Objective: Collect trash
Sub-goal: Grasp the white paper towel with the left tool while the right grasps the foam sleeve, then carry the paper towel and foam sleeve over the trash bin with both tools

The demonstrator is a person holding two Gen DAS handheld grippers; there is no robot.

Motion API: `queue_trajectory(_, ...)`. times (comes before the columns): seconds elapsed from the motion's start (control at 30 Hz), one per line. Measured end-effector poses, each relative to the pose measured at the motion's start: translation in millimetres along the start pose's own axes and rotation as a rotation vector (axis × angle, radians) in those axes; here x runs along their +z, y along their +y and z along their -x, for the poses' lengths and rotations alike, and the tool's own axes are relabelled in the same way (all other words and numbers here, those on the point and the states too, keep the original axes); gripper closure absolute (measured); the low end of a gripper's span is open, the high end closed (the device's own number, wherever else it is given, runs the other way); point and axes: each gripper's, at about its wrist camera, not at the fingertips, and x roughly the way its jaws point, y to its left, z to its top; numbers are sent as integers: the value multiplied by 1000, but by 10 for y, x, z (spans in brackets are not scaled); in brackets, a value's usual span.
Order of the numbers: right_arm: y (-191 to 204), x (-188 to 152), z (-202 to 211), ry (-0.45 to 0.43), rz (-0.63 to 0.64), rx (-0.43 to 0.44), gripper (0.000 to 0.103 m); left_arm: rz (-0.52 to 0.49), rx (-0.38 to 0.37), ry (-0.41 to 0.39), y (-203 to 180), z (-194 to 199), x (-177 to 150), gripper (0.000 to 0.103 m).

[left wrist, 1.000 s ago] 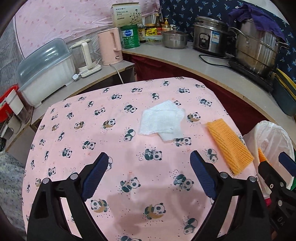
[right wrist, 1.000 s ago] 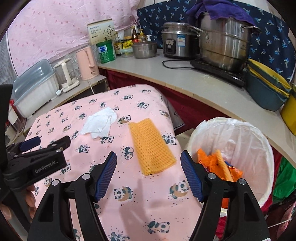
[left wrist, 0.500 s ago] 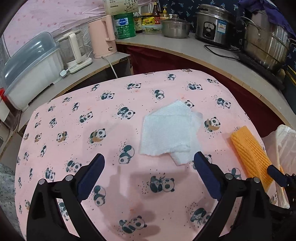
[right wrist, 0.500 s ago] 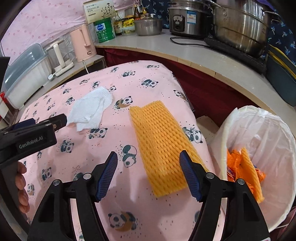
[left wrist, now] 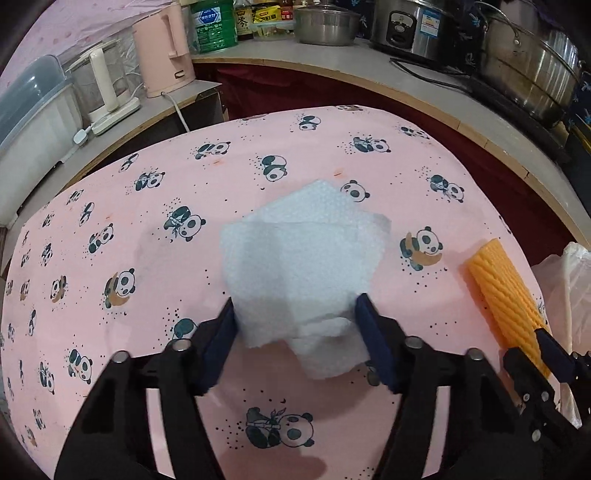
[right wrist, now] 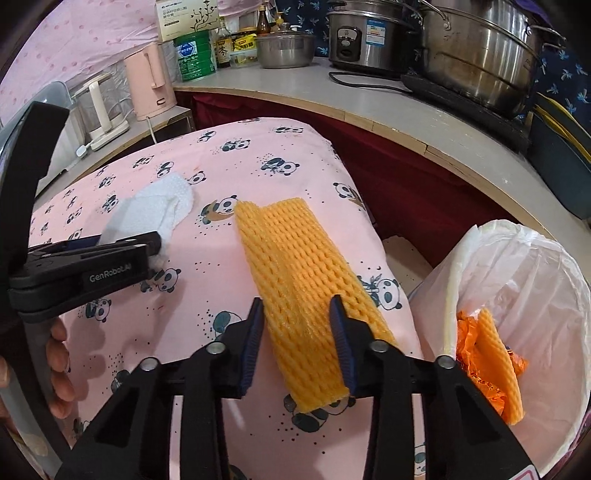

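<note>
A crumpled white paper towel (left wrist: pixel 299 258) lies mid-table on the pink panda cloth (left wrist: pixel 147 206). My left gripper (left wrist: pixel 295 325) is open, its jaws straddling the towel's near edge. An orange foam net sleeve (right wrist: pixel 295 280) lies near the table's right edge. My right gripper (right wrist: pixel 297 321) is open, its jaws on either side of the sleeve's near half. The sleeve also shows in the left wrist view (left wrist: pixel 502 291), and the towel shows in the right wrist view (right wrist: pixel 155 210). A bin lined with a white bag (right wrist: pixel 546 280) stands right of the table and holds orange scraps (right wrist: pixel 487 358).
A curved counter (right wrist: pixel 424 122) behind the table carries a rice cooker (right wrist: pixel 369 37), steel pots (right wrist: pixel 480 48), a steel bowl (right wrist: pixel 284 50), a pink kettle (left wrist: pixel 162 48), a green can (left wrist: pixel 214 26) and bottles. A plastic storage box (left wrist: pixel 29 125) stands far left.
Both grippers moved forward and down and narrowed. The left jaws now straddle the towel and the right jaws straddle the orange sleeve; earlier both hung wide open short of them.
</note>
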Motion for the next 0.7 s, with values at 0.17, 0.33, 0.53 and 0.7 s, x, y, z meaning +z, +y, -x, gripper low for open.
queue_trajectory(0.17,-34,19,148,-8,-7,18,91,20,-26,21,-41,173,-55,94)
queue_trajectory(0.33,-33,74,521,-74,-1,21,91,27,-27,-25,-109,562,-136,95)
queue_trajectory(0.53,-73,179,1150,-182,9,20,91,26,-43,-90,-218,1109,-175,95)
queue_trajectory(0.7,-170,167,1605,-254,2,14,91,9,-51,-142,-355,1522,-231,95)
